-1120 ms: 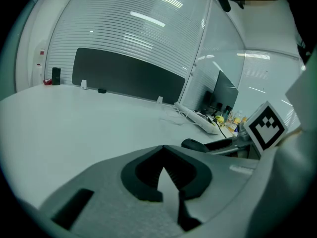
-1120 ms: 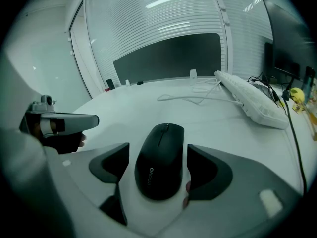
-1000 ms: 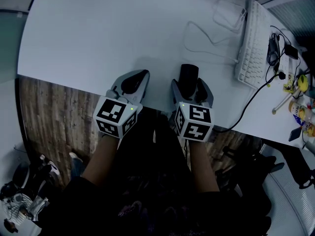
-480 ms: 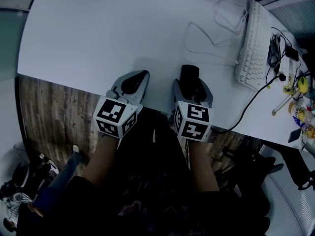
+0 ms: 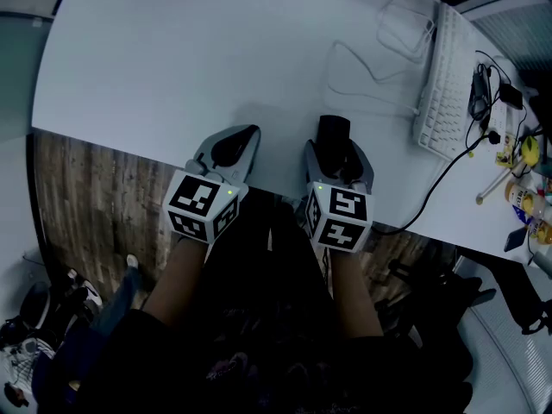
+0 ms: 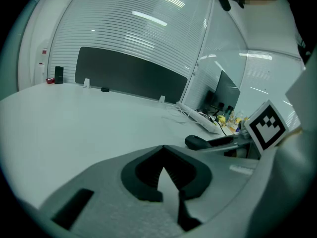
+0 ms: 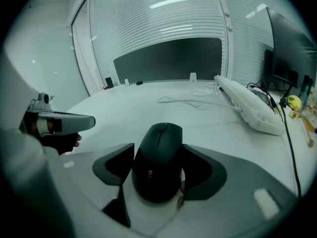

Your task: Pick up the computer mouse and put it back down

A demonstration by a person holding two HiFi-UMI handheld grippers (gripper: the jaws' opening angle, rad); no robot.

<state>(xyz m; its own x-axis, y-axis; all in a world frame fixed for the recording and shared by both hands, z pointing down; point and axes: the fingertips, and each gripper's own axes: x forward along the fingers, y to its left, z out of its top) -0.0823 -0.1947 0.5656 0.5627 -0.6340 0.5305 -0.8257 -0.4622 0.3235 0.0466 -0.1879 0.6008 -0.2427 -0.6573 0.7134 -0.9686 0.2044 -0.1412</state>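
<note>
A black computer mouse (image 5: 333,134) lies on the white table (image 5: 172,59) near its front edge. My right gripper (image 5: 336,153) straddles it. In the right gripper view the mouse (image 7: 158,157) fills the gap, and both dark pads (image 7: 116,165) lie against its sides. These jaws have just been closing on the mouse, which still rests on the table. My left gripper (image 5: 231,143) rests on the table just to the left, with its tips together and nothing between them (image 6: 163,148). From the left gripper view the mouse (image 6: 197,142) shows off to the right.
A white keyboard (image 5: 444,76) lies at the far right, and its white cable (image 5: 362,67) loops across the table beyond the mouse. A black cable (image 5: 448,166), bottles and small items (image 5: 528,145) crowd the right edge. Wooden floor (image 5: 86,197) lies below the table's front edge.
The right gripper's jaws have drawn in a little against the sides of the mouse. Both hands and the mouse stay where they were.
</note>
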